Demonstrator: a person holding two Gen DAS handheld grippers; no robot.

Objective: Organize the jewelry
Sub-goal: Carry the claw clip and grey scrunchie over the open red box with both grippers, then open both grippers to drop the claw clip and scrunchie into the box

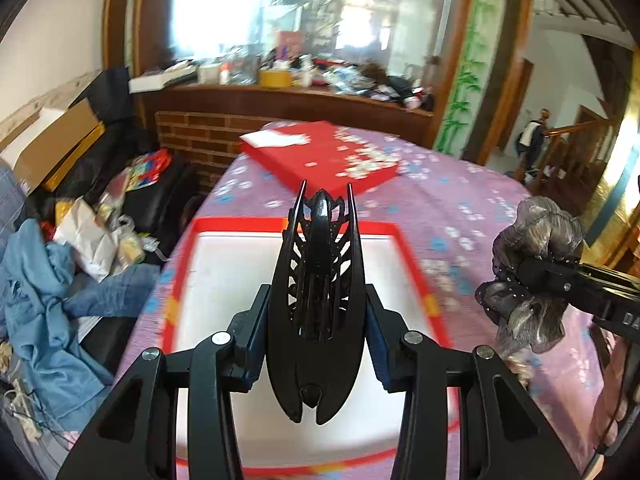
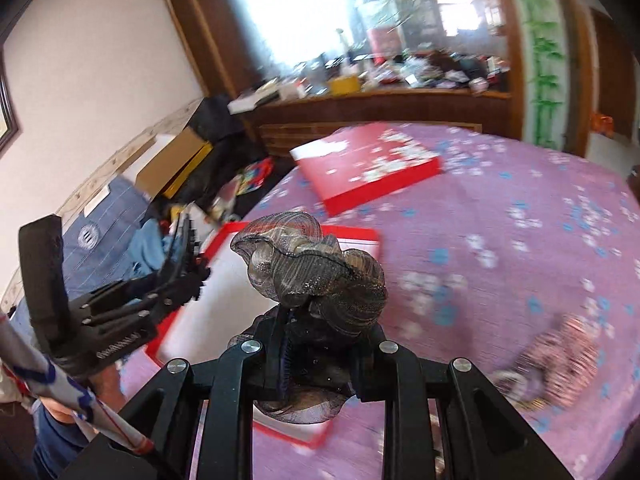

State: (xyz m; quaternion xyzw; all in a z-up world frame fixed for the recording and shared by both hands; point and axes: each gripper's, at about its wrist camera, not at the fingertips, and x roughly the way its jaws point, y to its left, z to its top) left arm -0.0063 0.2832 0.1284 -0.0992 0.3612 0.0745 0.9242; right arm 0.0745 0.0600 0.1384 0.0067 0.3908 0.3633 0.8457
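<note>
A black hair claw clip (image 1: 316, 280) stands upright between the blue pads of my left gripper (image 1: 318, 336), which is shut on it. It hangs over an open red box (image 1: 240, 225) with a white inside. My right gripper (image 2: 320, 356) is shut on a grey ruffled scrunchie (image 2: 316, 268), held above the box's right part (image 2: 356, 236). In the left wrist view the right gripper (image 1: 548, 276) and its scrunchie (image 1: 536, 216) show at the right. In the right wrist view the left gripper (image 2: 176, 276) and the clip (image 2: 188, 240) show at the left.
The red box lid (image 1: 320, 156) with white flowers lies farther back on the purple flowered bedspread (image 2: 500, 240). A pink patterned scrunchie (image 2: 568, 356) and small blurred items lie at the right. Clothes and bags (image 1: 60, 280) crowd the floor on the left.
</note>
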